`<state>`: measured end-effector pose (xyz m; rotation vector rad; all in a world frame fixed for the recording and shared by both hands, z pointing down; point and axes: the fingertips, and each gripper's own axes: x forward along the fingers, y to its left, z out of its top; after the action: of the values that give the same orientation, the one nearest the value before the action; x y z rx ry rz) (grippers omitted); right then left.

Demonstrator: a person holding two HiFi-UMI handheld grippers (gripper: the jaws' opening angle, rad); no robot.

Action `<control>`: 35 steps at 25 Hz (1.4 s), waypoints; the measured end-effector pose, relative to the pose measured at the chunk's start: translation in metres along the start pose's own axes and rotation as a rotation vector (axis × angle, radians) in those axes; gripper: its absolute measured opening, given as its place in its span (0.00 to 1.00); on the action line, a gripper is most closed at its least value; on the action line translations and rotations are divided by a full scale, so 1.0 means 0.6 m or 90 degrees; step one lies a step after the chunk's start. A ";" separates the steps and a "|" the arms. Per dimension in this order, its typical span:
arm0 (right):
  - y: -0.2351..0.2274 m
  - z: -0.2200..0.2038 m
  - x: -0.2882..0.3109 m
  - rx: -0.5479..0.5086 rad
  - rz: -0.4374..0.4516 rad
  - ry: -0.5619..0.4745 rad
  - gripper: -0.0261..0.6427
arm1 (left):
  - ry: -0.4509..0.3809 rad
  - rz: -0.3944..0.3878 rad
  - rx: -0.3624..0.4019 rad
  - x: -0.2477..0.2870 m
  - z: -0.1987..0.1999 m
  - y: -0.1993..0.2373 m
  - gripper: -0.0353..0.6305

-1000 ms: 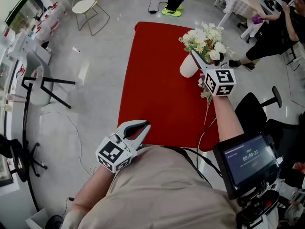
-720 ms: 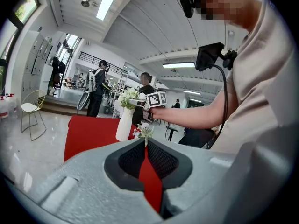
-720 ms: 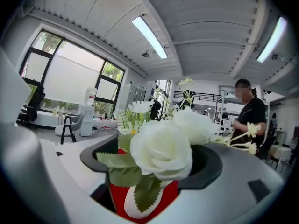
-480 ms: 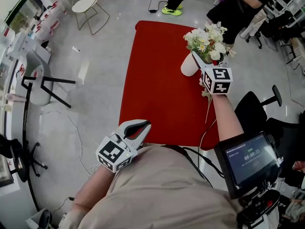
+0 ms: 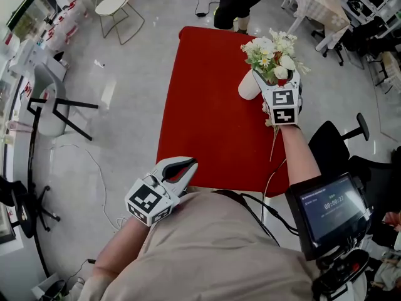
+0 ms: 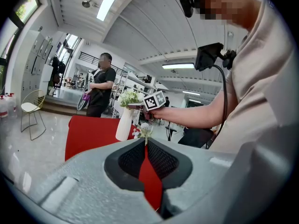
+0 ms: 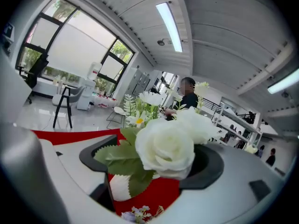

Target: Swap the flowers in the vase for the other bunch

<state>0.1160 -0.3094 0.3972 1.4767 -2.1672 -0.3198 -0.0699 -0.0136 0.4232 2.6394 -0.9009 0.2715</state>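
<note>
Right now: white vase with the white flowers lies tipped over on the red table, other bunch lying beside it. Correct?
Not tipped over: the white vase stands upright, as the left gripper view shows. The rest holds: white flowers in it, on the red table, other bunch lying beside it.

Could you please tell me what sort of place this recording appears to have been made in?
Probably an open-plan office or lab workspace: long ceiling strip lights, a black office chair beside the table, and tall windows along one wall.
</note>
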 end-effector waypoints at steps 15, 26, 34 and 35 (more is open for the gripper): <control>-0.011 0.002 -0.004 -0.086 -0.020 0.024 0.66 | -0.008 -0.006 -0.002 0.007 -0.005 -0.003 0.06; -0.020 0.023 -0.012 -0.077 -0.025 -0.004 0.66 | -0.007 -0.011 -0.004 0.020 -0.008 -0.003 0.06; 0.001 0.050 -0.053 -0.075 -0.028 -0.021 0.66 | -0.010 -0.021 -0.005 -0.014 -0.016 -0.021 0.06; 0.008 0.057 -0.063 -0.077 -0.030 -0.024 0.66 | -0.011 -0.023 -0.003 -0.025 -0.017 -0.026 0.06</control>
<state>0.1054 -0.2754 0.3601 1.4669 -2.1051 -0.4887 -0.0727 0.0102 0.4247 2.6541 -0.8581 0.2376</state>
